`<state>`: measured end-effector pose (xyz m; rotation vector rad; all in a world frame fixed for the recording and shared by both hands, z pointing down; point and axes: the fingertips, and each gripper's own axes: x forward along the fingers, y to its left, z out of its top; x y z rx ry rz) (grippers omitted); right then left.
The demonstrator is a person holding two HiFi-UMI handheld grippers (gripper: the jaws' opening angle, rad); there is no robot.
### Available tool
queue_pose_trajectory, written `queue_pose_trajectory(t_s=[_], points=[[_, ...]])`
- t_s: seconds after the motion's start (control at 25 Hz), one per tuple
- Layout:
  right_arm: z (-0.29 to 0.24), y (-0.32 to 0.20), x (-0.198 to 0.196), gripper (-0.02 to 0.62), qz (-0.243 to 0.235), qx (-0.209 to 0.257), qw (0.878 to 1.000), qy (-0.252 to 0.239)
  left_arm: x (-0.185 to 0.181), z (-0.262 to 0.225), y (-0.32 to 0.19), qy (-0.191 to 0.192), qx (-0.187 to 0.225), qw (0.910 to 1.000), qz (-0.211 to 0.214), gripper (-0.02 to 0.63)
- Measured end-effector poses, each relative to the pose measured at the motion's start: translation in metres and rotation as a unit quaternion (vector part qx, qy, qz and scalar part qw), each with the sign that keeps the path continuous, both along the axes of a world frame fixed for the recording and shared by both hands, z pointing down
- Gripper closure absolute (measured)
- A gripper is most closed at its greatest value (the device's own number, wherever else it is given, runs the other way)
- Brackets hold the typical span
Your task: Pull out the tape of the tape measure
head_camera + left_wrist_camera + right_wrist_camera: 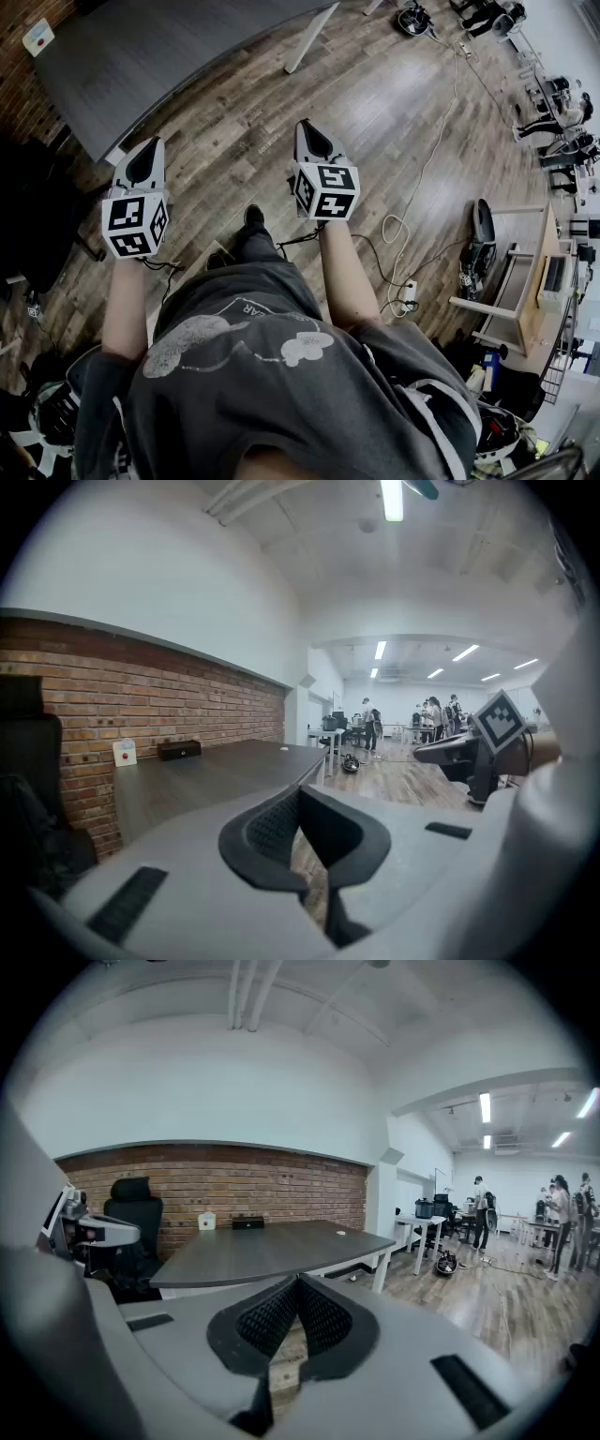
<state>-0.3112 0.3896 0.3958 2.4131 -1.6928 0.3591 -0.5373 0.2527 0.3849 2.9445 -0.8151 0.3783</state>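
We hold both tongs shut and empty, each pair of pads pressed together with nothing between them. The left tongs (300,794) and right tongs (298,1283) are side by side but well apart, tilted slightly down over the wood floor (375,103).

Ahead of both tongs stands a dark grey surface (141,56). Its near edge is closer to the left tongs, and neither pair touches it. At its far side, against the brick wall (281,1190), lie a small white box with a red dot (206,1222) and, just right of it, a black box (247,1223). We cannot make out a tape measure among them.

Left of the surface, beyond the left tongs, stands a black chair (134,1208). A cable (422,178) runs over the floor to the right of the right tongs.
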Motion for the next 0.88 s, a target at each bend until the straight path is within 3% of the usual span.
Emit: queue_pose_trajectory(t_s=[0.4, 0.52, 0.68, 0.88], points=[[-0.010, 0.008, -0.012, 0.565, -0.003, 0.006, 1.000, 0.010, -0.007, -0.008, 0.010, 0.015, 0.010, 0.9998, 0.011, 0.597], [-0.005, 0.009, -0.025, 0.565, -0.008, 0.006, 1.000, 0.005, -0.023, 0.002, 0.013, 0.033, -0.010, 0.9994, 0.007, 0.597], [0.007, 0.014, -0.042, 0.565, -0.017, 0.000, 1.000, -0.011, -0.037, 0.022, 0.020, 0.027, -0.035, 0.9990, 0.007, 0.597], [-0.001, 0.020, -0.035, 0.561, 0.004, 0.027, 0.999, -0.026, -0.027, 0.015, 0.019, 0.030, -0.019, 0.9990, 0.026, 0.595]])
